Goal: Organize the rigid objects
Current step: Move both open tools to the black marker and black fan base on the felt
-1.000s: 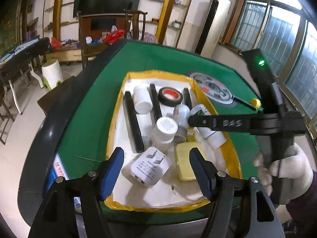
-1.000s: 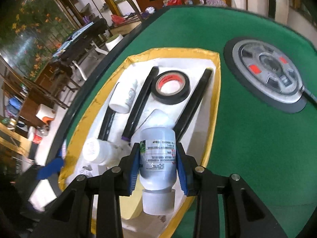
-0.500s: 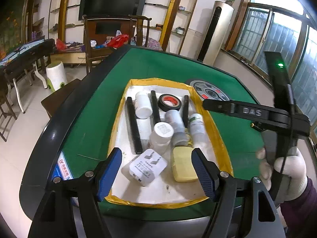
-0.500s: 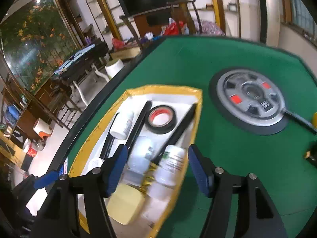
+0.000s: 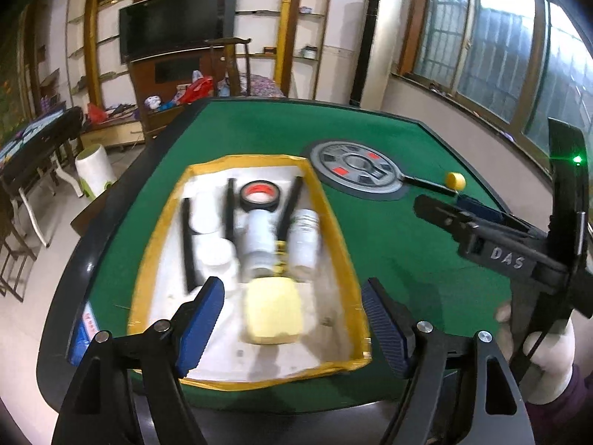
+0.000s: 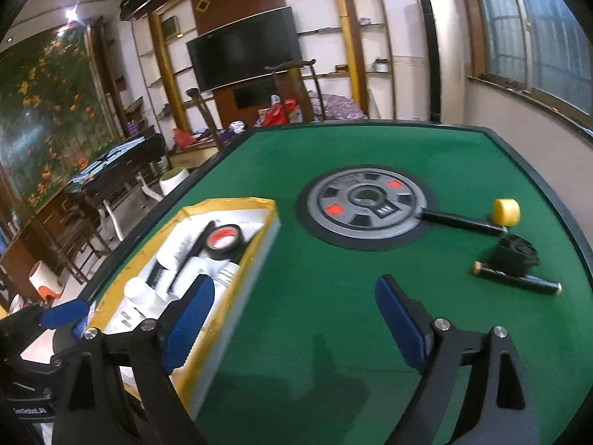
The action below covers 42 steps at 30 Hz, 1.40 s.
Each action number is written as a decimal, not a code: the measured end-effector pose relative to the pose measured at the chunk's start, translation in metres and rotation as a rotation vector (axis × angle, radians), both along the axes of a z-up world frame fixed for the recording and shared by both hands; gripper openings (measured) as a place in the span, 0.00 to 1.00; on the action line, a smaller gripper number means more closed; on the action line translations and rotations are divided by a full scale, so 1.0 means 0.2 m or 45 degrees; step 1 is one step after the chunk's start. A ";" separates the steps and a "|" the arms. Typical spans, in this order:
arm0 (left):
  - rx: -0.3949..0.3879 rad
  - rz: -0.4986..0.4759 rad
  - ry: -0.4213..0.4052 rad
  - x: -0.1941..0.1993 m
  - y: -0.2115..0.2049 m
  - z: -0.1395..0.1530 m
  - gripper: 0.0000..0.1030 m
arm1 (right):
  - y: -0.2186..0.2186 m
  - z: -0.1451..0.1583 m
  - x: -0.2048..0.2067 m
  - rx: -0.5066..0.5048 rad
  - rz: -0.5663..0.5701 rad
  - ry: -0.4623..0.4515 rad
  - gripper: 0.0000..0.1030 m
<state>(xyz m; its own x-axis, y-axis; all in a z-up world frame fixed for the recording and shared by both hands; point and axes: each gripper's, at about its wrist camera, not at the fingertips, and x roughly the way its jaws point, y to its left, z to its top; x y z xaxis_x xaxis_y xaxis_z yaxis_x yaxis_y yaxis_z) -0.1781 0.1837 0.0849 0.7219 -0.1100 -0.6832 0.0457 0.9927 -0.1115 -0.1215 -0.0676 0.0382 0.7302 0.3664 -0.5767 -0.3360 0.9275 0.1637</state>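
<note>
Most stuff's already in my yellow-edged tray [image 5: 339, 230], white bottle [image 5: 305, 239] included. Both grippers' fingers spread, right gripper [image 6: 294, 319] just opened, empty; black tube [image 6: 519, 278] (maybe more) waits on desk [image 6: 315, 259].

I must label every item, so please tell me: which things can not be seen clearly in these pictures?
- White plug, left wrist view: mostly hidden by the left blue finger.
- White plastic bottles, same view: labels blurred.
- Small black object on green felt, right wrist view: too small to identify.
</note>
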 end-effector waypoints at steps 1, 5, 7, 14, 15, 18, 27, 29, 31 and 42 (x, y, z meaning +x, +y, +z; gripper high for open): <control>0.003 -0.007 0.001 0.00 -0.03 0.00 0.78 | -0.02 -0.01 0.00 0.001 -0.010 0.004 0.86; 0.035 -0.039 0.005 0.00 -0.16 0.02 0.78 | -0.13 -0.04 -0.01 0.032 -0.062 0.010 0.86; 0.064 -0.052 0.008 0.01 -0.22 0.02 0.78 | -0.18 -0.06 -0.01 0.051 -0.081 0.015 0.86; 0.217 -0.113 0.010 0.01 -0.44 0.00 0.78 | -0.40 -0.10 -0.01 0.099 -0.183 0.037 0.86; 0.234 -0.124 0.012 0.01 -0.48 0.00 0.77 | -0.43 -0.10 -0.01 0.104 -0.201 0.039 0.86; 0.266 -0.164 0.026 0.02 -0.56 -0.02 0.78 | -0.52 -0.12 -0.02 0.125 -0.251 0.045 0.86; 0.321 -0.226 0.062 0.03 -0.71 -0.05 0.77 | -0.69 -0.19 0.00 0.203 -0.332 0.091 0.86; 0.328 -0.235 0.072 0.04 -0.73 -0.06 0.78 | -0.71 -0.20 0.00 0.209 -0.339 0.094 0.86; 0.332 -0.244 0.083 0.05 -0.74 -0.07 0.77 | -0.73 -0.21 0.01 0.215 -0.347 0.097 0.86; 0.235 -0.335 0.134 0.13 -0.82 -0.13 0.78 | -1.19 -0.16 0.16 0.357 -0.498 0.146 0.86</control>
